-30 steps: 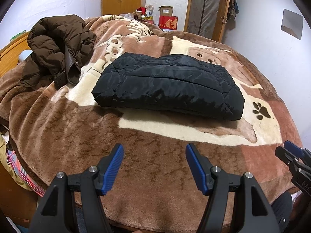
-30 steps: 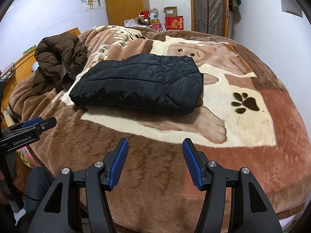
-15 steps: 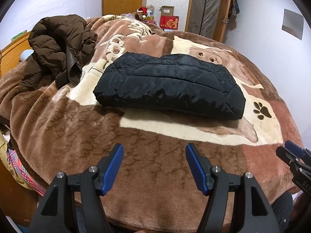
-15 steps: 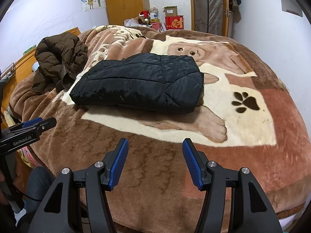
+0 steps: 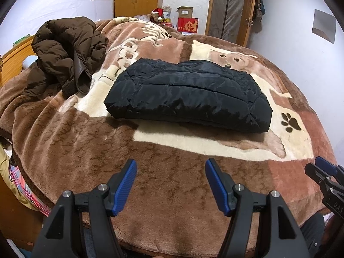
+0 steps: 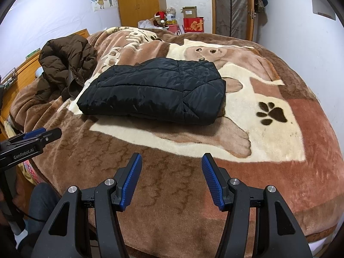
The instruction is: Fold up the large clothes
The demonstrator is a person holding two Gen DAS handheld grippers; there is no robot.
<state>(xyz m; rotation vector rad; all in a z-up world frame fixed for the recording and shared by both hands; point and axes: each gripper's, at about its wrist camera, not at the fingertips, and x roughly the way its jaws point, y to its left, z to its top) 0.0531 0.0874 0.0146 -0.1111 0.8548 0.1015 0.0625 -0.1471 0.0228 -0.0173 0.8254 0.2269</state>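
Note:
A black quilted jacket (image 5: 189, 95) (image 6: 154, 90) lies folded into a flat rectangle in the middle of the bed. A brown puffer coat (image 5: 64, 53) (image 6: 66, 64) sits crumpled at the bed's far left. My left gripper (image 5: 171, 172) hovers open over the blanket near the bed's front edge, well short of the black jacket, with nothing between its blue pads. My right gripper (image 6: 172, 165) is likewise open and empty, off to the right of the left one. Each gripper shows at the edge of the other's view, the right gripper (image 5: 324, 172) and the left gripper (image 6: 40, 134).
A brown plush blanket (image 5: 172, 193) (image 6: 279, 172) with a dog and paw print covers the bed. A wooden headboard (image 6: 19, 73) is at the left. Boxes (image 6: 193, 24), a wardrobe (image 6: 139, 2) and a door (image 6: 234, 6) stand behind. A person's leg in jeans (image 6: 38, 204) is at the lower left.

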